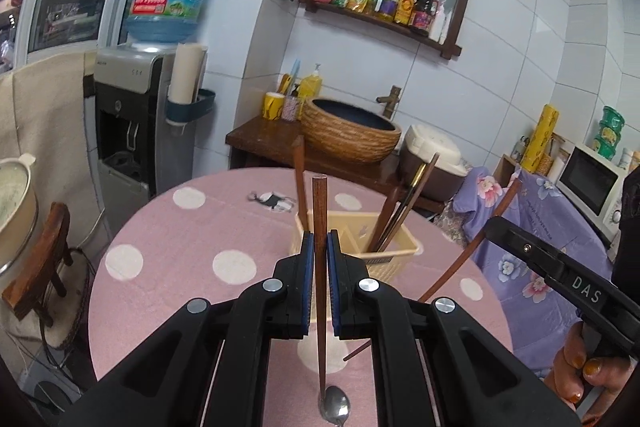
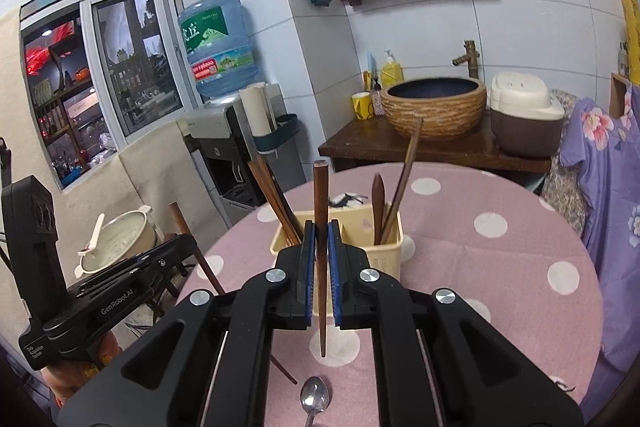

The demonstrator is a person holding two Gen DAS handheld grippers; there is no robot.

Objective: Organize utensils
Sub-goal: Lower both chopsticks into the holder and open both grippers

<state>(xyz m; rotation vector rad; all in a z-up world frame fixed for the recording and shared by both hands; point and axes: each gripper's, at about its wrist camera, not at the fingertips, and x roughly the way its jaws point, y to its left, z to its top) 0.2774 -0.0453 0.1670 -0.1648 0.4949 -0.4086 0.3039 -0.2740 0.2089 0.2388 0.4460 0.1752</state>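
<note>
Both clamped: left gripper on chopstick, right gripper on second chopstick. Likely light, stiff, slippery wood; best gripped mid-shaft.

Round pink dotted table; cream utensil caddy; spoon.

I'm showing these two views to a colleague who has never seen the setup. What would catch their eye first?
Each view is filled by a black gripper shut on an upright wooden chopstick: the left gripper holds its chopstick, the right gripper holds its own chopstick. Just beyond stands a cream utensil basket with more sticks, on a pink polka-dot tablecloth. A metal spoon lies near the front edge.
</note>
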